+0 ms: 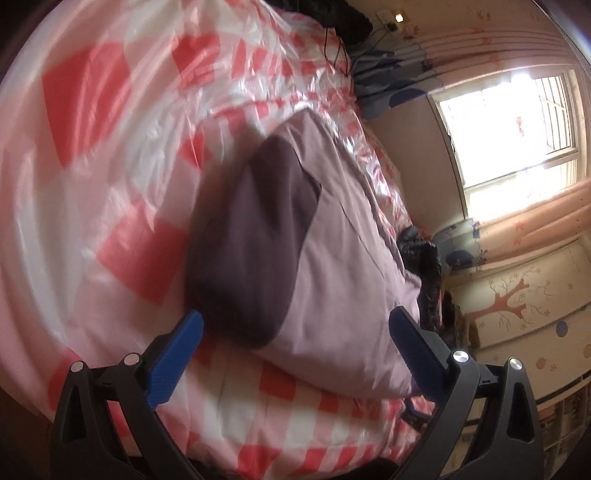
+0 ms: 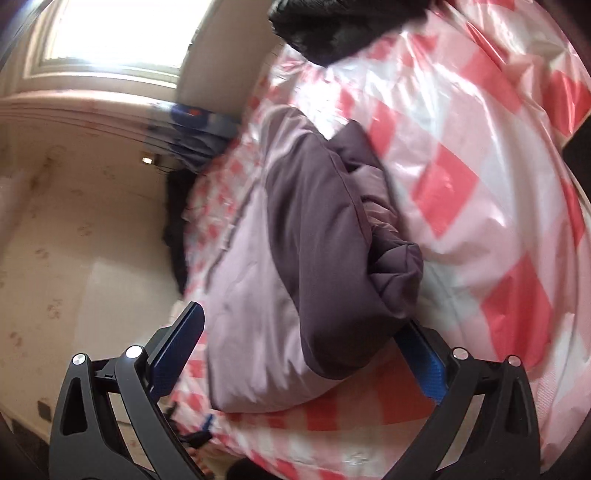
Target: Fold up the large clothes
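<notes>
A padded jacket in pale lilac [image 1: 332, 280] with a dark purple sleeve [image 1: 255, 236] folded over it lies on the red-and-white checked bed cover [image 1: 122, 155]. My left gripper [image 1: 295, 328] is open and empty, its blue fingers [image 1: 177, 354] spread on either side of the jacket's near end. In the right wrist view the same jacket [image 2: 251, 317] lies with its dark purple part [image 2: 325, 243] bunched on top. My right gripper [image 2: 301, 332] is open and empty, hovering over the jacket's near edge; its right finger [image 2: 424, 354] is partly hidden behind the dark fabric.
The bed cover [image 2: 480, 155] is shiny plastic. A black garment [image 1: 424, 258] lies at the bed's far edge, and another [image 2: 332, 22] lies at the top of the right wrist view. A window [image 1: 517, 125], curtains and a painted wall border the bed.
</notes>
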Available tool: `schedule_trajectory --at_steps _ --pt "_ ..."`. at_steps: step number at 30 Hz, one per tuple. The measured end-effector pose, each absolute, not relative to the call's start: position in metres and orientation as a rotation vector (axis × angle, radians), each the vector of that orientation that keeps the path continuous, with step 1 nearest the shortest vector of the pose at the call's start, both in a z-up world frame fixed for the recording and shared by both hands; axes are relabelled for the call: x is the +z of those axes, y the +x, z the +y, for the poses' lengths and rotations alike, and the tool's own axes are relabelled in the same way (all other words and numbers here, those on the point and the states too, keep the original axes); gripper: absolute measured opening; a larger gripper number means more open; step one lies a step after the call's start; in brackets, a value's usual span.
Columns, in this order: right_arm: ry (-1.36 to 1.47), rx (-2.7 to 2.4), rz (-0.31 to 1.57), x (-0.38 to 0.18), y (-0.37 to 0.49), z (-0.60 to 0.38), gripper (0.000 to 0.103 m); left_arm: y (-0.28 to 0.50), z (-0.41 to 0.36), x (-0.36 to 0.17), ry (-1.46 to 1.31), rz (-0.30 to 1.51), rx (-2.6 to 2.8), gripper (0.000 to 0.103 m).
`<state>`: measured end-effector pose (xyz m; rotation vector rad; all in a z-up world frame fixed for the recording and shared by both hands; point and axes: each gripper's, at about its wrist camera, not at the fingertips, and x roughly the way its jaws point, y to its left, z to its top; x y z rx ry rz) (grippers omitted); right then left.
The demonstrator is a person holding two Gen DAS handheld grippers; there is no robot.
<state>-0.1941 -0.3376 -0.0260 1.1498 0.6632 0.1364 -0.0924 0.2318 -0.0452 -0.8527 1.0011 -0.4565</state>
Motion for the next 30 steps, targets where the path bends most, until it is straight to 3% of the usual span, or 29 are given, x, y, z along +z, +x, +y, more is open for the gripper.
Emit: schedule_trajectory --at_steps 7,15,23,24,25,26,27,28,30 --pt "1.181 0.144 0.674 -0.031 -0.188 -0.342 0.097 -0.08 0.186 -0.08 -0.845 1.137 -0.484 0.096" --pt "1.09 0.048 0.824 -0.06 -0.19 -0.335 0.097 -0.065 0.166 -0.087 -0.783 1.09 -0.356 0.096" --pt "0.978 0.083 0.776 -0.049 -0.172 -0.325 0.096 -0.068 0.187 -0.088 -0.892 0.984 -0.362 0.096" --pt "0.954 0.08 0.776 -0.048 -0.169 -0.322 0.095 -0.066 0.188 -0.085 -0.881 0.973 -0.371 0.092" --pt "0.944 0.079 0.776 -0.048 -0.168 -0.32 0.087 -0.065 0.186 -0.083 -0.868 0.962 -0.381 0.087" --pt "0.946 0.078 0.775 -0.049 -0.167 -0.321 0.071 -0.063 0.186 -0.082 -0.847 0.967 -0.38 0.075" --pt "0.958 0.065 0.778 -0.052 -0.167 -0.323 0.066 -0.062 0.189 -0.084 -0.848 0.98 -0.37 0.058" --pt "0.975 0.058 0.774 -0.053 -0.168 -0.327 0.052 -0.062 0.194 -0.086 -0.87 0.989 -0.368 0.047" --pt "1.017 0.076 0.764 -0.059 -0.172 -0.336 0.044 -0.066 0.212 -0.093 -0.97 0.985 -0.416 0.03"
